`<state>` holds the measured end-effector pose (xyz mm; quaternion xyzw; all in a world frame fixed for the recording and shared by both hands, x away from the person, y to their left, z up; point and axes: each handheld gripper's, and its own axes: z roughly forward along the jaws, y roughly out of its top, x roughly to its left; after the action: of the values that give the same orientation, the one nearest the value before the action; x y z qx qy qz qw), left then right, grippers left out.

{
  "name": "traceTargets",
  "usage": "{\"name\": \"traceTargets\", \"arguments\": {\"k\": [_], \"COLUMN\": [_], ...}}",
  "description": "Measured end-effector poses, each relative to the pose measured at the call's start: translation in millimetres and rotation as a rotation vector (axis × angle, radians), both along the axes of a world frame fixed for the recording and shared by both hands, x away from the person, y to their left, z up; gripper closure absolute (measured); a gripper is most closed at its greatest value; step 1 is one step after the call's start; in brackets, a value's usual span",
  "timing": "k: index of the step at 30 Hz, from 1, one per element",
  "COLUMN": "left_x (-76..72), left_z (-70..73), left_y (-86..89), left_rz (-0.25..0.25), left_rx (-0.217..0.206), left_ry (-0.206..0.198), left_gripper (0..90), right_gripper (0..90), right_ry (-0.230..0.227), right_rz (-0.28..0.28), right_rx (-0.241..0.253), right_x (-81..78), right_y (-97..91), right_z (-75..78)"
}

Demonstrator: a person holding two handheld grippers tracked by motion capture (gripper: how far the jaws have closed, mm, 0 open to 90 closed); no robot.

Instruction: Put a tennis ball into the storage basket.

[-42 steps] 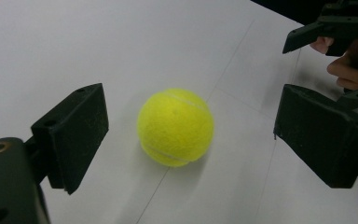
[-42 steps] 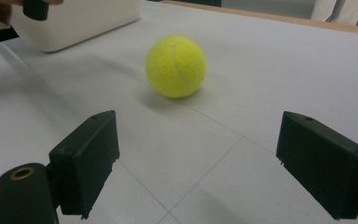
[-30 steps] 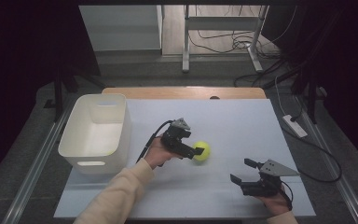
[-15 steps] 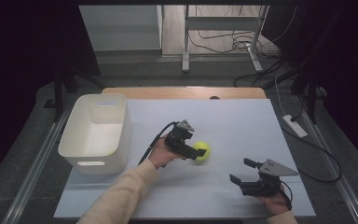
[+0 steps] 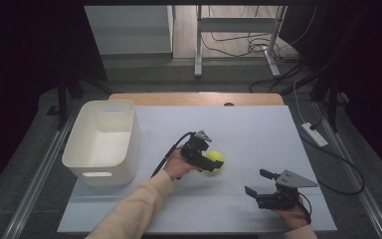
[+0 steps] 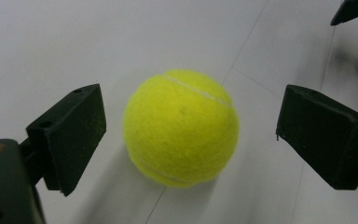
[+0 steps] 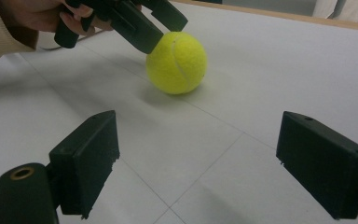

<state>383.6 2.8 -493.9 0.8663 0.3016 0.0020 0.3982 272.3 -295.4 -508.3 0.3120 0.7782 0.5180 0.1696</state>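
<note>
Tennis ball [image 5: 215, 159], bright yellow-green, is seen resting on the white table [image 5: 258, 134], a little left of the middle and nearer the person's side than the far edge. It is flanked by the left gripper [image 5: 213, 163], whose two black jaws stand apart on either side of it. In the left gripper view the ball [image 6: 181, 127] is framed between those jaws with a clear gap at each side, so no pad is pressed against the felt; the jaws have just been opening a touch, with the ball sitting between them. A white seam is shown curving across the top of the ball, and a soft shadow is cast beneath it onto the table.

The left hand [image 5: 179, 165] is wrapped round the gripper's body, and a cream sleeve [image 5: 134, 211] is stretched in from the near edge. A black cable is trailed from the gripper back towards the near left.

Off to the near right, well apart from the ball, the right gripper [image 5: 258, 184] is held low above the table, its jaws spread wide with nothing between them. From the right gripper view the ball [image 7: 177, 63] is seen farther off, with the left gripper [image 7: 161, 30] reaching down over it from the upper left.

At the far left of the table a white bin [image 5: 87, 162] is stood, well apart from the ball.
</note>
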Motion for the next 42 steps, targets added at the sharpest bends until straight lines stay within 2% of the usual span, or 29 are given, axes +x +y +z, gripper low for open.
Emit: {"name": "traceTargets", "arguments": {"k": [7, 12, 18, 25, 30, 42], "left_x": [2.5, 5.2, 4.6, 3.0, 1.5, -2.0], "left_z": [-7.5, -15.0, -18.2, -16.0, -8.8, 4.1], "left_y": [-6.0, -10.5, -13.1, -13.9, -10.5, -1.9], "left_rz": [-0.002, 0.009, 0.007, 0.008, 0.021, 0.029], "left_rx": [0.017, 0.044, 0.057, 0.073, 0.036, -0.010], "left_ry": [0.014, 0.031, 0.013, -0.003, -0.015, -0.038], "left_gripper": [8.5, 9.4, 24.9, 26.6, 26.8, 26.8], "right_gripper": [12.9, 12.9, 12.9, 13.0, 13.2, 13.2], "right_ry": [-0.001, 0.000, -0.001, -0.004, -0.005, -0.008], "right_rz": [0.000, 0.001, -0.001, -0.002, -0.007, -0.010], "right_rx": [0.001, 0.000, 0.000, 0.000, 0.003, 0.005], "right_x": [-0.5, -0.4, -0.4, -0.5, -0.5, -0.7], "right_y": [0.0, 0.2, 0.0, -0.2, -0.8, -1.4], "right_z": [0.2, 0.1, 0.1, 0.3, 0.7, 1.2]}}
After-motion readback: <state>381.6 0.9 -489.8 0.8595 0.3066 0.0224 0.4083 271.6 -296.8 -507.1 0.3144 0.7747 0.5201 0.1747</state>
